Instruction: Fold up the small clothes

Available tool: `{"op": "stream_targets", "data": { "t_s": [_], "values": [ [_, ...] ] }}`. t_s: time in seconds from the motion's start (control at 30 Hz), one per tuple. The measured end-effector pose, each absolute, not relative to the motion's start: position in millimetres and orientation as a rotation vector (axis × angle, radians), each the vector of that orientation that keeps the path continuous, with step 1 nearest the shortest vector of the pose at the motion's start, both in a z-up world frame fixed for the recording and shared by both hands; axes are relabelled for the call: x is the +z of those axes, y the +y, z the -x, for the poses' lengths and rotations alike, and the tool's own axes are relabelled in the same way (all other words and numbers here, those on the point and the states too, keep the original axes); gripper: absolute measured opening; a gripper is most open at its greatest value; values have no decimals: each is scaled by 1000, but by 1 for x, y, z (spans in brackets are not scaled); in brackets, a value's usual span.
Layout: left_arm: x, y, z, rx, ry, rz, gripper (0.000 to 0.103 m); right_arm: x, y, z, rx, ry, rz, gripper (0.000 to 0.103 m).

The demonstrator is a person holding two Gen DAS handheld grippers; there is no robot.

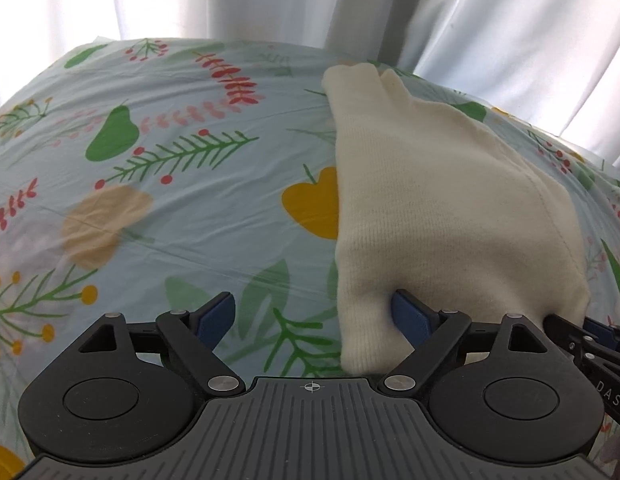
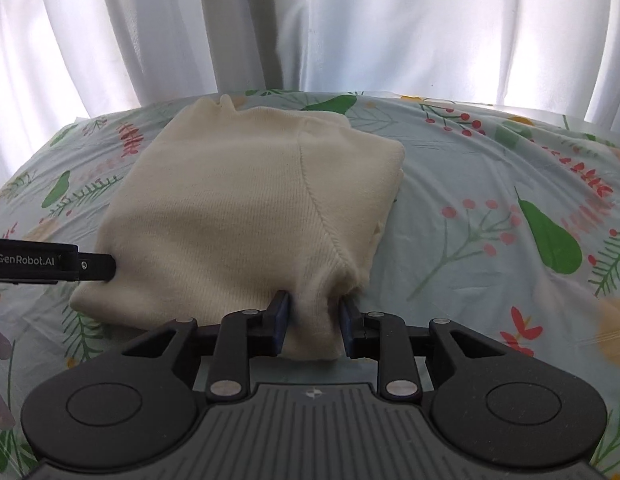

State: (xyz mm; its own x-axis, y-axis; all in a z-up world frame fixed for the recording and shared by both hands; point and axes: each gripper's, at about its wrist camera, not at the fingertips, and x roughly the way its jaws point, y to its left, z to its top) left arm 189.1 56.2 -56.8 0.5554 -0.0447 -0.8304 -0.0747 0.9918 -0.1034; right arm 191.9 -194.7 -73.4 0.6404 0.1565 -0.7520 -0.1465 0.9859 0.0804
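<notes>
A cream knit garment (image 1: 442, 208) lies folded on the floral cloth, also in the right wrist view (image 2: 246, 208). My left gripper (image 1: 314, 316) is open wide at the garment's near left corner; its right finger (image 1: 410, 316) touches the fabric edge and its left finger (image 1: 218, 316) is over bare cloth. My right gripper (image 2: 314, 320) has its jaws partly closed around a bunched near corner of the garment (image 2: 314, 332). The right gripper's tip shows at the left view's right edge (image 1: 582, 336). The left gripper's side shows in the right view (image 2: 50, 266).
The table is covered by a light blue cloth with leaf and berry prints (image 1: 158, 184), also in the right wrist view (image 2: 510, 220). White curtains (image 2: 350, 24) hang close behind the table's far edge.
</notes>
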Motion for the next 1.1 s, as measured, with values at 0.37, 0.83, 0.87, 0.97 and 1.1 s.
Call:
{"op": "stream_targets", "data": {
  "t_s": [0.37, 0.83, 0.87, 0.97, 1.1],
  "values": [
    [-46, 65, -125, 27, 1055, -15, 89, -68, -188, -131, 245, 1086, 57, 71],
    [-31, 48, -109, 26, 1116, 1, 93, -32, -190, -117, 158, 1141, 45, 99],
    [-28, 48, -111, 23, 1110, 11, 93, -29, -189, -120, 157, 1136, 47, 99],
    [-19, 47, -119, 27, 1093, 17, 94, -23, -182, -129, 123, 1130, 81, 99],
    [-9, 44, -124, 26, 1061, 8, 94, -14, -179, -140, 86, 1106, 81, 99]
  ]
}}
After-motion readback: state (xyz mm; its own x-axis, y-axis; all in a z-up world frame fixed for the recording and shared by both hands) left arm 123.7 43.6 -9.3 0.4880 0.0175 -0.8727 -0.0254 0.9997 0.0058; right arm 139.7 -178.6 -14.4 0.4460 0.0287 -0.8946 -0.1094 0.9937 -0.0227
